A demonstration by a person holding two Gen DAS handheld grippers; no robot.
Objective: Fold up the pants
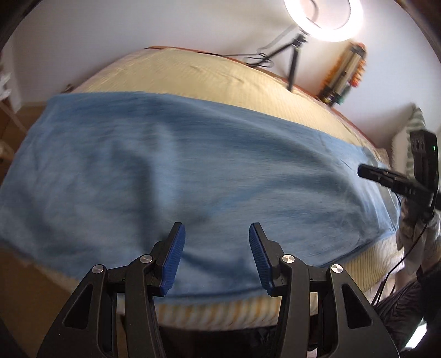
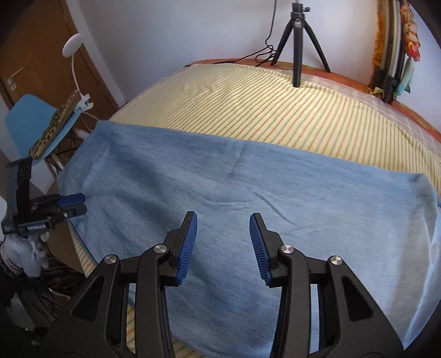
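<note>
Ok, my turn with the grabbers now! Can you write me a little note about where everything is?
Left gripper: open, holding nothing, above the near edge of the pants.
Right gripper: open, holding nothing, above the pants too.
Light blue pants: lying flat across the striped bed cover, a few wrinkles. They look like one wide band, perhaps folded once already; I cannot tell.
Left: grab an edge and fold them smaller.

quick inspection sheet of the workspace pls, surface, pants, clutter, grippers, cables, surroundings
surface: bed under a yellow striped sheet
job's things: blue pants spread flat across the bed, lightly creased
clutter: tripod standing on the bed's far side
grippers: left gripper and right gripper both open over the pants, nothing between the pads
cables: black cable trailing behind the tripod
surroundings: ring light lit, blue chair, wooden door
</note>
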